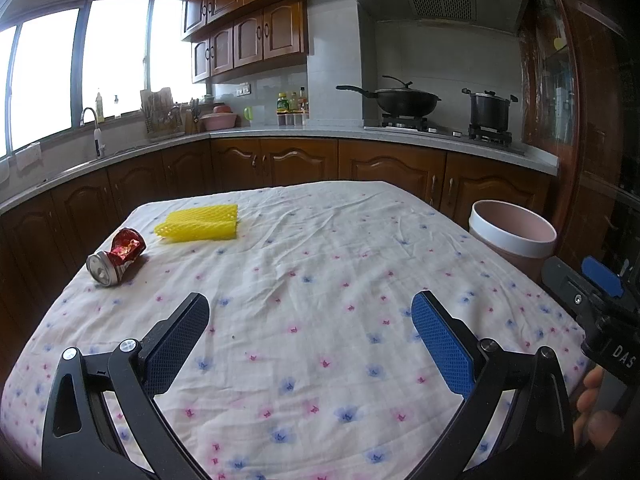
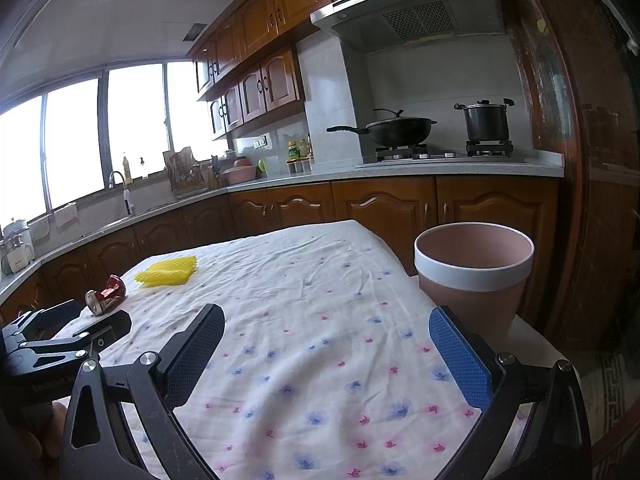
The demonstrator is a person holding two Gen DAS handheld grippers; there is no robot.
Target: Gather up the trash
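A crushed red can (image 1: pixel 116 256) lay beside a yellow foam net (image 1: pixel 198 223) on the floral tablecloth (image 1: pixel 320 264); both the left gripper (image 1: pixel 310 338) and right gripper (image 2: pixel 326 354) were spread empty.

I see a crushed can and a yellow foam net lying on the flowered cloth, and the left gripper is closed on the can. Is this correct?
Not quite. The left gripper is open and holds nothing; the left wrist view shows its jaws spread apart over bare cloth. The can does lie on the cloth, beside the yellow foam net, untouched.
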